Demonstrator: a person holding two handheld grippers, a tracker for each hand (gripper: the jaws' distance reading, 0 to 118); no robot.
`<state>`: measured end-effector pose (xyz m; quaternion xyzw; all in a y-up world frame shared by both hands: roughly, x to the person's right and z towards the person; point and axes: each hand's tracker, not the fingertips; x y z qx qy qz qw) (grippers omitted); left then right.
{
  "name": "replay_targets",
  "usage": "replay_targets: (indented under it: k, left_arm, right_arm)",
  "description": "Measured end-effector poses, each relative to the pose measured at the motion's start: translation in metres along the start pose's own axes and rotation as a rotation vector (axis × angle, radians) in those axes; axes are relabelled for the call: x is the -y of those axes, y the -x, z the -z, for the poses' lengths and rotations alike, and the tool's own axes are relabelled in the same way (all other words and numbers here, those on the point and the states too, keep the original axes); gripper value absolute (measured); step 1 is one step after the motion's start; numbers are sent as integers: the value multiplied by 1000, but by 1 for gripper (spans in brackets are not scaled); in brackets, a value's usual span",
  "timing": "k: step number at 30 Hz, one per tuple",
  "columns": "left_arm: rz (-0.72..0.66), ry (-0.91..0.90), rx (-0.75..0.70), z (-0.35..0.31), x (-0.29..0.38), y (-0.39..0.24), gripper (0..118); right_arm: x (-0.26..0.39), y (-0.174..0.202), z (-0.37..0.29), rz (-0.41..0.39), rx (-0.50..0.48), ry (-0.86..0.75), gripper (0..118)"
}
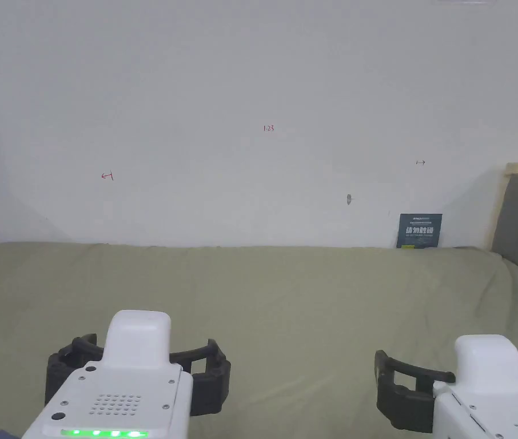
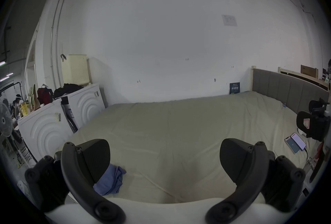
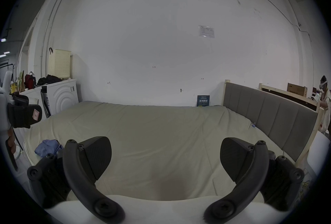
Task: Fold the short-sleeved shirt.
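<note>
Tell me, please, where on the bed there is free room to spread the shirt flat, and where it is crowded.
The widest bare stretch of the bed sheet runs from the wall to both open grippers, left gripper and right gripper. Crowded spots: the crumpled blue shirt at the near-left corner, and two phones by the grey headboard.

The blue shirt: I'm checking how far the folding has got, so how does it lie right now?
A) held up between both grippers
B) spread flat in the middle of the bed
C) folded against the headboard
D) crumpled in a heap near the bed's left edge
D: the blue shirt lies bunched near the bed edge, and the left gripper and right gripper are open, holding nothing.
</note>
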<state>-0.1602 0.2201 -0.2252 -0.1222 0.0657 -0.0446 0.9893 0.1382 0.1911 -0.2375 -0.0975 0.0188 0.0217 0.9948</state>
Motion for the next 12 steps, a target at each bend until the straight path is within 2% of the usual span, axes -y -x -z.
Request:
replay_targets:
  k: [12]
  left_arm:
    - [-17, -30, 27, -4, -6, 8, 118]
  right_arm:
    - [-4, 1, 2, -11, -6, -8, 118]
